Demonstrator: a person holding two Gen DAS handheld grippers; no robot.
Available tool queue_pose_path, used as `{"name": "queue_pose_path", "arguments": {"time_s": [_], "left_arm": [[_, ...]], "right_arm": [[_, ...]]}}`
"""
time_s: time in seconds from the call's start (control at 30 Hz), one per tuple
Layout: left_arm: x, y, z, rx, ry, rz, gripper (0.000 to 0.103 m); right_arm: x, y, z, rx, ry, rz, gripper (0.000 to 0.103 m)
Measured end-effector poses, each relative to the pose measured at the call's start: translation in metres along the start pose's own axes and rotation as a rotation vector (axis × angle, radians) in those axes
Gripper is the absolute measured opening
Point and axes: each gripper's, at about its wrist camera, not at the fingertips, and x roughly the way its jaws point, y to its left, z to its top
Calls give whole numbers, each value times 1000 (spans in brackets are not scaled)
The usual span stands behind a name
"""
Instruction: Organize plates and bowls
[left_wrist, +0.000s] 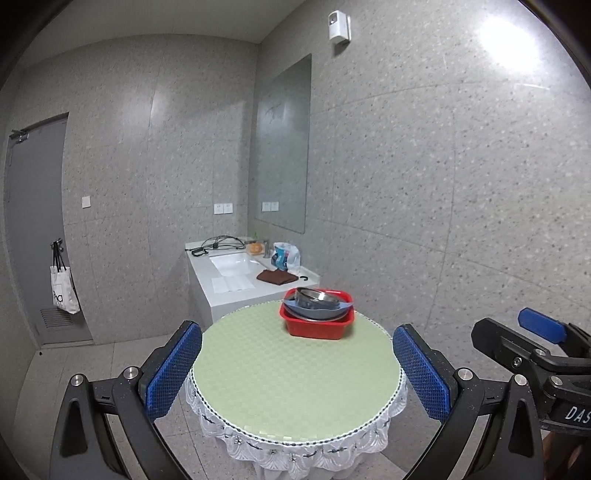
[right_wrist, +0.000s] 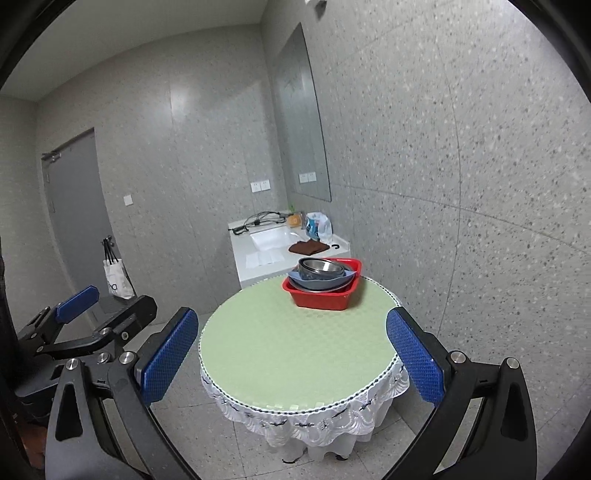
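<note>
Two grippers stand well short of a round table, both pointed toward it and slightly downward, each with its jaws spread wide and nothing between the blue pads. The left gripper frames the green tabletop in its own view; the right gripper does the same from a little farther right, and each device appears at the edge of the other's view, so the two are held side by side. All the task's dishes sit together in a red basin at the far edge of the table, close to the speckled wall: a steel bowl rests on top, nested in a blue-grey bowl or deep plate, with a further metal rim just visible beneath. How many pieces lie lower in the pile cannot be told. Piled this way, the dishes are gathered but unsorted, which suggests the sorting has not begun. Open jaws at this range suit an approach, ready to take the topmost rim. Beyond the table stands a white sink counter bearing a brown cloth.
</note>
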Motion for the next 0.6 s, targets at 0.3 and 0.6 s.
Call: {"name": "queue_pose_path", "arguments": {"time_s": [0.3, 0.6], "left_arm": [[-36, 29, 4, 7, -25, -23, 102], [-60, 48, 2, 16, -32, -49, 102]], "right_arm": [[-32, 31, -6, 13, -27, -33, 103], [-51, 49, -10, 18, -52, -78, 103]]}}
